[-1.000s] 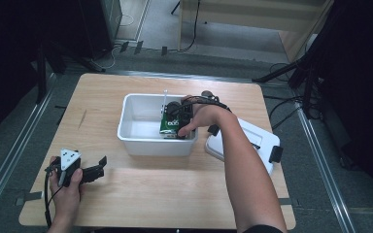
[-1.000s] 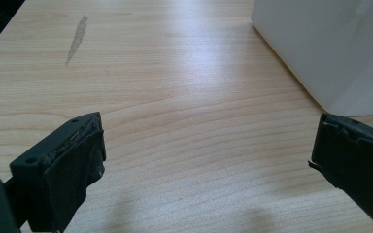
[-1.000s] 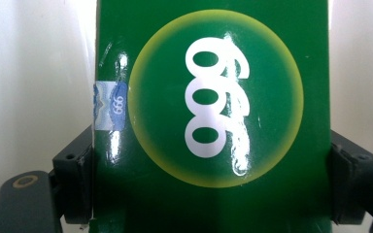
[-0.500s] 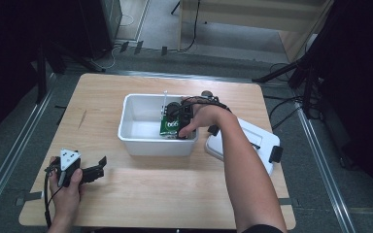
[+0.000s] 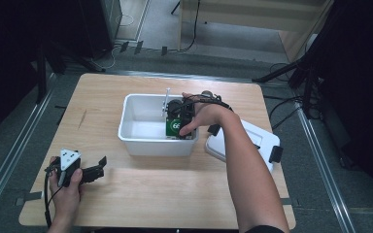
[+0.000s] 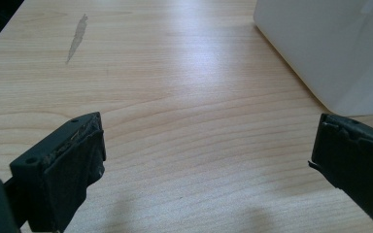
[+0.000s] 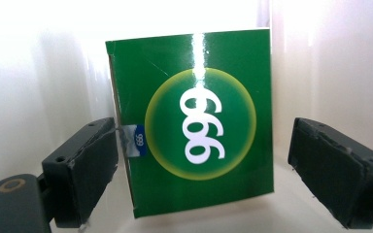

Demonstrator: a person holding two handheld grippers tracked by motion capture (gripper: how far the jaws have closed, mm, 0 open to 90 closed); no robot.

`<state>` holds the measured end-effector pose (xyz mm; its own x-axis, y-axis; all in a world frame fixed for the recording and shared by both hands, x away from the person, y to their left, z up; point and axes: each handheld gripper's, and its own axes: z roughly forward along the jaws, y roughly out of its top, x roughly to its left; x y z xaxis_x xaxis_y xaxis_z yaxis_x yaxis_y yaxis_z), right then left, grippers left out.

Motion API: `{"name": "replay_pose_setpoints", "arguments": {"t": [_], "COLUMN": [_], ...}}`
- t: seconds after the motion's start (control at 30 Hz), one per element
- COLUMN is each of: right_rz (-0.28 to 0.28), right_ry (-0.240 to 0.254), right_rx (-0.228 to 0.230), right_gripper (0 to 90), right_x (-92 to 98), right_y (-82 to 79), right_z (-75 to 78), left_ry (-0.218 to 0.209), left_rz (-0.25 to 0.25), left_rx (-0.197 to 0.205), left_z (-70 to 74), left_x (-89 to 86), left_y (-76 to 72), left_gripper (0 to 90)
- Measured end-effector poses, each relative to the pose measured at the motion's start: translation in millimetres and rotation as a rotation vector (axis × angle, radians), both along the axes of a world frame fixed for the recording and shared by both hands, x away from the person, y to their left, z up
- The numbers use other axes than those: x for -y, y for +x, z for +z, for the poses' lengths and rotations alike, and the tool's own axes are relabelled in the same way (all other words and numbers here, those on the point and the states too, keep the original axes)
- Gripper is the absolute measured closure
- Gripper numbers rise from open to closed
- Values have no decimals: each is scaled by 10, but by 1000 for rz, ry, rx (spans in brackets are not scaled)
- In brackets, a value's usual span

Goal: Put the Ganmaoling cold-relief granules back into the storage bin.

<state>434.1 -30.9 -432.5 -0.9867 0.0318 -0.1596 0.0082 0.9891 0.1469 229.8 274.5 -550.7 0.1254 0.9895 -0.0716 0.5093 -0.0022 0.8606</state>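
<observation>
nearest, the left gripper (image 5: 94, 172) rests on the table (image 5: 175, 194) short of the white bin (image 5: 141, 145), jaws wide and empty. inside the bin, at its right end, the right gripper (image 7: 201, 167) has just been opening around the green box (image 7: 199, 121); the right pad stands clear. the box could tip if a withdrawing jaw catches its taped edge.

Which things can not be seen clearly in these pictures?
- Green box: its lower part in the high view is hidden by the right hand and the near wall of the white bin.
- Right gripper: its jaws in the high view are hidden by that hand.
- White lid: partly hidden by the forearm in the high view.
- Bin in the left gripper view: cut off by the right edge.
</observation>
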Motion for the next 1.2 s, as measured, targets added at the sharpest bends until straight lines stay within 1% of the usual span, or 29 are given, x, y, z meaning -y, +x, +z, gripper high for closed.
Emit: {"name": "replay_pose_setpoints", "arguments": {"t": [0.03,0.1,0.17,0.2,0.3,0.4,0.47,0.5,0.53,0.67,0.83,0.87,0.93,0.97,1.2], "right_rz": [12,-9,5,7,1,0,7,-2,2,-10,-22,-21,-37,-33,-60], "right_ry": [10,23,40,40,53,76,81,80,84,102,122,126,131,130,136], "right_rx": [6,2,3,7,16,21,26,26,28,37,32,40,38,45,55], "right_gripper": [108,110,110,110,110,111,111,111,110,111,123,123,123,123,123], "right_x": [10,35,58,67,97,126,146,160,172,238,318,339,379,401,572], "right_y": [5,-13,-17,-22,-42,-59,-67,-77,-75,-81,-99,-97,-111,-108,-129], "right_z": [17,63,106,132,222,319,373,399,423,520,640,660,700,717,788], "left_ry": [0,1,0,2,1,2,4,4,4,4,8,8,8,7,9], "left_rz": [-1,1,3,1,2,-1,-1,-2,-2,-4,-5,-4,-5,-6,-3], "left_rx": [-1,1,2,1,2,2,3,3,2,2,-3,-1,-3,-3,-2], "left_z": [0,-1,-1,-1,-2,-1,0,-1,0,-1,3,2,3,3,2], "left_x": [0,2,5,4,6,6,6,6,7,7,8,9,7,7,9], "left_y": [1,1,1,0,1,1,0,0,0,1,0,0,-1,-1,0], "left_gripper": [0,0,0,0,0,0,0,0,0,0,0,0,0,0,0]}}
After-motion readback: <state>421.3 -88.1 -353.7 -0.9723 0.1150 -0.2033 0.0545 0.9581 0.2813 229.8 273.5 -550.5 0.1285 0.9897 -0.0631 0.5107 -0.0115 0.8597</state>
